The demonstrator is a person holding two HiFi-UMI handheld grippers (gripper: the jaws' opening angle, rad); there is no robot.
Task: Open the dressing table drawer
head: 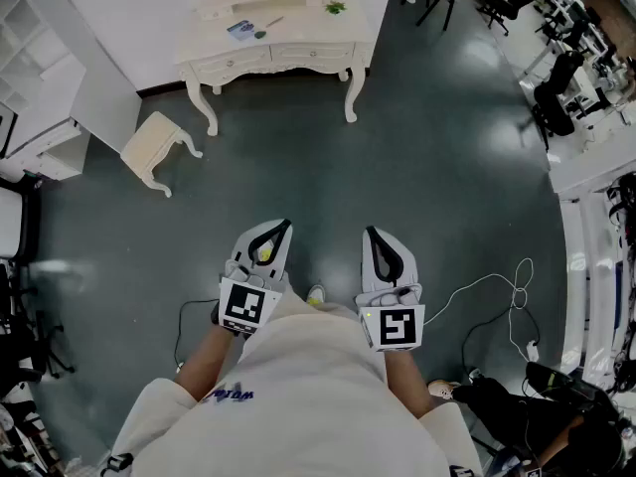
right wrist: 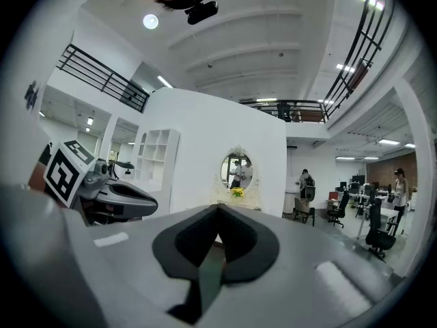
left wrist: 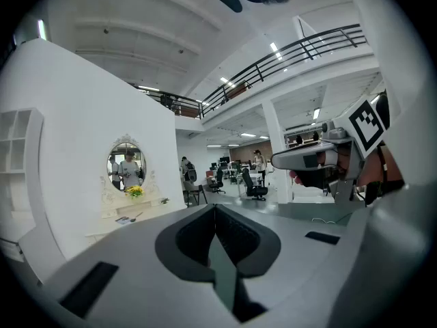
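Note:
A cream dressing table [head: 268,38] with curved legs stands against the white wall at the far end of the floor. Its two front drawers [head: 273,60] are closed. Its oval mirror [left wrist: 126,167] and yellow flowers [left wrist: 135,191] appear small in the left gripper view, and the mirror [right wrist: 237,170] again in the right gripper view. My left gripper [head: 283,226] and right gripper [head: 370,232] are held side by side close to my body, far from the table. Both are shut, with nothing between the jaws.
A cream stool [head: 154,148] stands left of the table, with white shelving [head: 30,58] beyond it. Office chairs and desks [head: 561,78] line the right side. A white cable [head: 497,291] lies on the dark floor at my right.

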